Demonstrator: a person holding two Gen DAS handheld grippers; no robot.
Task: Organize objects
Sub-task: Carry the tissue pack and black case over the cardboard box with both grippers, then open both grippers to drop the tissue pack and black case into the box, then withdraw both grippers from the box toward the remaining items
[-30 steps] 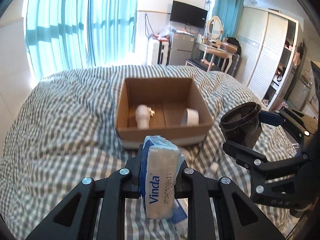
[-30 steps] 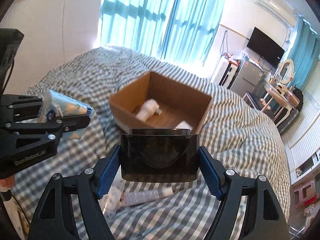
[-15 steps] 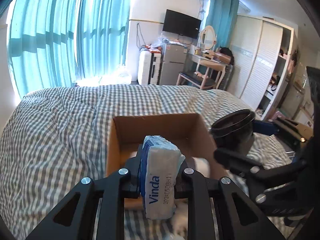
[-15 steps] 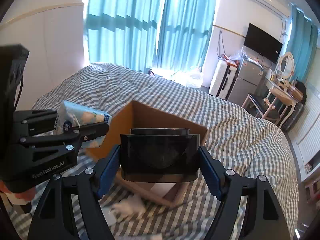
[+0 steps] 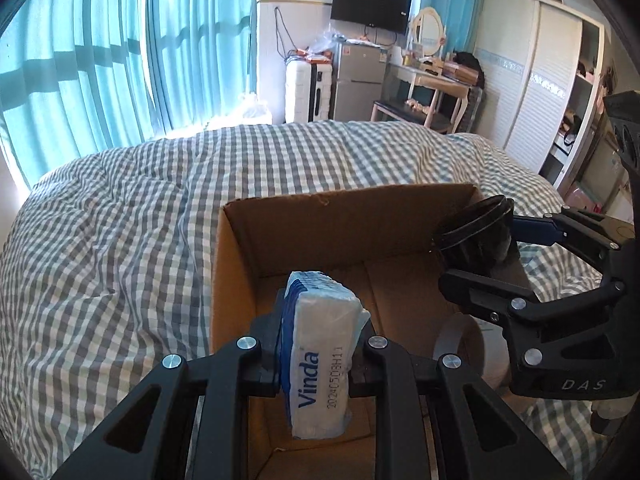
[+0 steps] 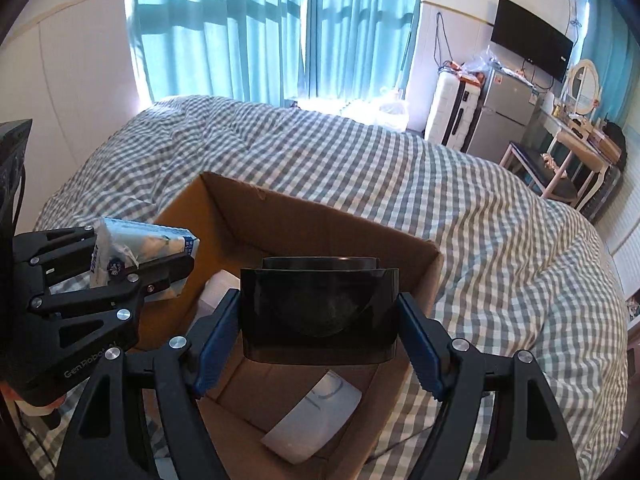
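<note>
I've got both loads over the open brown cardboard box (image 5: 344, 248), which sits on the grey-and-white checked bedspread (image 5: 120, 216), so this is the drop-off step. My left gripper (image 5: 318, 354), bottom centre of its own view, is clamped tight on the white-and-blue Vinda tissue pack (image 5: 320, 352), held on edge, with the box floor visible past it. In the right wrist view that same pack (image 6: 140, 248) shows at middle left, hanging above the box's left wall. My right gripper (image 6: 320, 320) has its blue-padded fingers (image 6: 216, 336) pressed to both sides of the dark smoky translucent plastic container (image 6: 320, 312), which hangs over the box's middle. Below it, lower centre, lies a white roll (image 6: 316, 420) on the box floor; another white item peeks out left of the container, too hidden to name. Next, I reckon: lower each load into bare floor, clear of the roll, then let the jaws part. The tissue pack is soft, so it should settle easily.
</note>
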